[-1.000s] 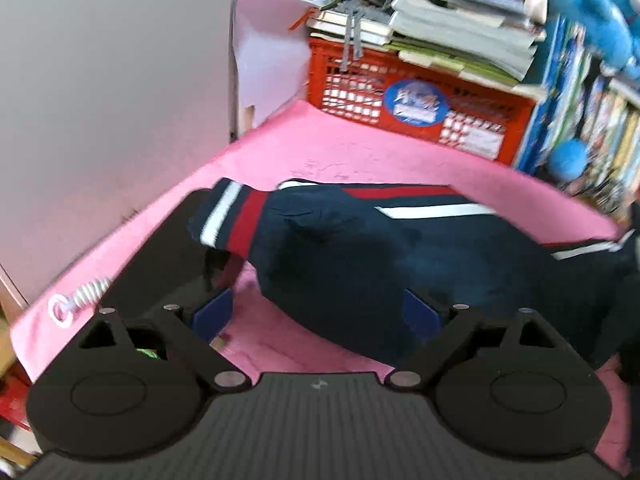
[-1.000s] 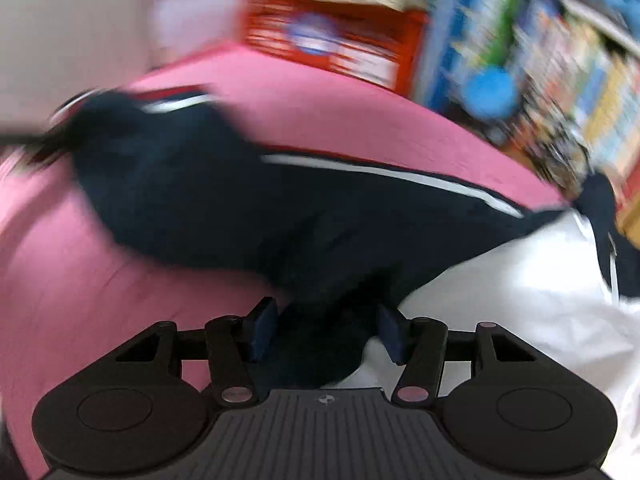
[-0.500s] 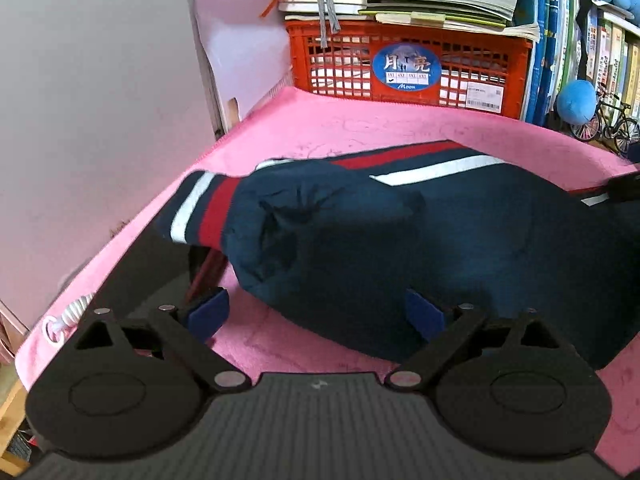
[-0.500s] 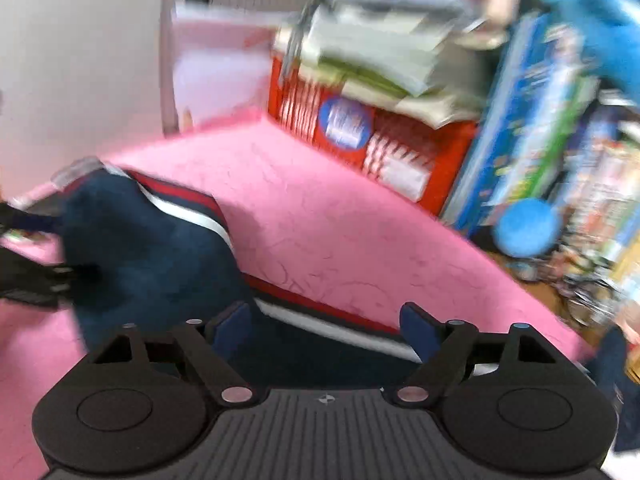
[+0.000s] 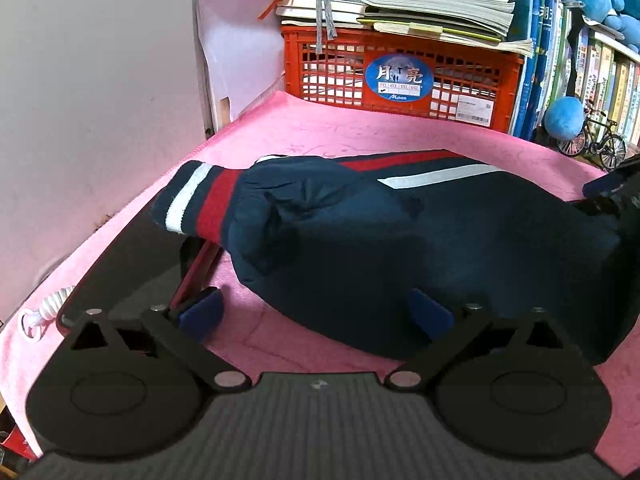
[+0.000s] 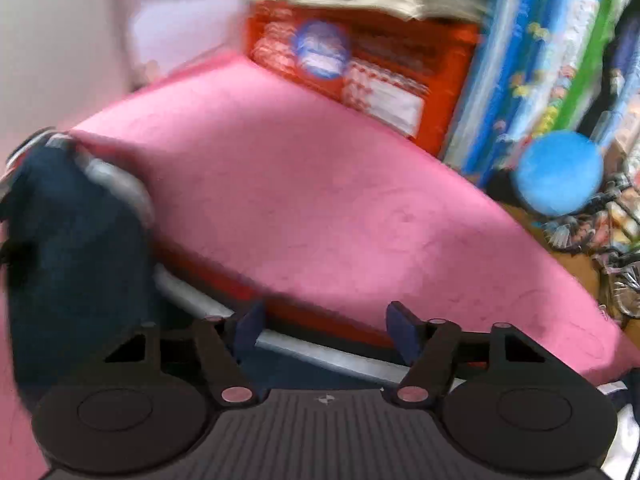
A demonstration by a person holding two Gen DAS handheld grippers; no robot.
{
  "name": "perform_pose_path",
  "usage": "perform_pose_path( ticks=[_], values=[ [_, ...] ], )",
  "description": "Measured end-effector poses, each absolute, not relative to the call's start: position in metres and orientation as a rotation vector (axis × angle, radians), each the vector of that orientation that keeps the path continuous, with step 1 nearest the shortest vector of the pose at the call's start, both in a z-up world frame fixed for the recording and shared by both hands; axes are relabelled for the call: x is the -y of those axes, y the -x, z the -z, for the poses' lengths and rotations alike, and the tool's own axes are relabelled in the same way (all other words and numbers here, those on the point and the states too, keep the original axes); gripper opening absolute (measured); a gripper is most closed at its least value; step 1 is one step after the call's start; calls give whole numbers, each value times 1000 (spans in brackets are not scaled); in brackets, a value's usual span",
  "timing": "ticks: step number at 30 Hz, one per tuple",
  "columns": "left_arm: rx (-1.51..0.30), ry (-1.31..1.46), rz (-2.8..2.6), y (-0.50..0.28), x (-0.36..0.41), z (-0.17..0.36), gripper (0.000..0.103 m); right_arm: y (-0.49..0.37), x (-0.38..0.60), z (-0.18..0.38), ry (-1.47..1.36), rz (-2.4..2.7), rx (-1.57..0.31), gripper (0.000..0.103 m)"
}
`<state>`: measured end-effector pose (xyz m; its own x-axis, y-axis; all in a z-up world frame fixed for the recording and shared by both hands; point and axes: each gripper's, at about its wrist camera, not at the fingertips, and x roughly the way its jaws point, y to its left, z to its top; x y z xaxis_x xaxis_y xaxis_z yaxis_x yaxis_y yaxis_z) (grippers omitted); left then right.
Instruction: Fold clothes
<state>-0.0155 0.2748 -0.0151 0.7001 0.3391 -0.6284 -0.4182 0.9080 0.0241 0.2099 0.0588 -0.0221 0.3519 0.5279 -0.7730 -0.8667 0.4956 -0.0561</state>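
Note:
A navy garment [image 5: 400, 240] with red and white stripes lies bunched on the pink cloth [image 5: 360, 132]. Its striped cuff points left. My left gripper [image 5: 316, 312] sits at the garment's near edge. Its jaws are opening wide, with the navy hem between them and neither pad pressing on it. The right wrist view is blurred. There my right gripper [image 6: 326, 330] hovers over the garment's [image 6: 76, 264] red-and-white striped far edge. Its jaws are closing, with the stripe between them and the pads clear of it. One right fingertip [image 5: 608, 190] shows at the left view's right edge.
An orange crate [image 5: 400, 76] stacked with books stands at the back, with a bookshelf and a blue plush ball [image 5: 564, 118] to its right. A black flat board [image 5: 128, 260] lies under the cuff at left, beside a pale wall panel. White cloth [image 6: 624, 420] lies at lower right.
My right gripper let go of the navy fabric and travelled over the garment to its striped far edge. My left gripper stayed put and its jaws widened a little.

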Motion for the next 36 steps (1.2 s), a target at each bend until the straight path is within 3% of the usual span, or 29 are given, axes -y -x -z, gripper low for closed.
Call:
perform_pose_path(
  ticks=[3,6,10,13,16,20,24,26,27,28,29,32,36],
  values=[
    [-665,122,-418,16,-275,16,102,-186,-65,25,561,-1070,-769,65],
    [-667,123,-423,15,-274,16,103,-173,-71,26,543,-1074,-766,50],
    [-675,136,-431,13,-275,15,103,-158,-91,28,556,-990,-687,8],
    [-686,163,-433,14,-276,13,102,-151,-108,29,573,-925,-630,3],
    [-684,213,-400,18,-282,9,103,-166,-103,18,419,-958,-706,9],
    [-663,272,-391,8,-288,7,103,-178,-71,2,281,-909,-732,33],
    [-626,272,-414,-12,-283,8,97,-171,-30,-7,286,-802,-679,36],
    [-610,252,-446,-20,-280,10,69,-163,-7,-11,290,-745,-660,50],
    [-597,267,-440,-22,-280,8,60,-158,5,-13,297,-705,-648,54],
    [-584,283,-433,-24,-281,7,39,-154,16,-14,304,-665,-637,57],
    [-571,298,-427,-26,-281,5,27,-150,27,-15,308,-630,-634,59],
    [-539,327,-393,-33,-281,-3,9,-138,58,-19,320,-525,-622,64],
    [-534,259,-407,-44,-271,-12,9,-122,89,-19,353,-412,-610,67]
  ],
)
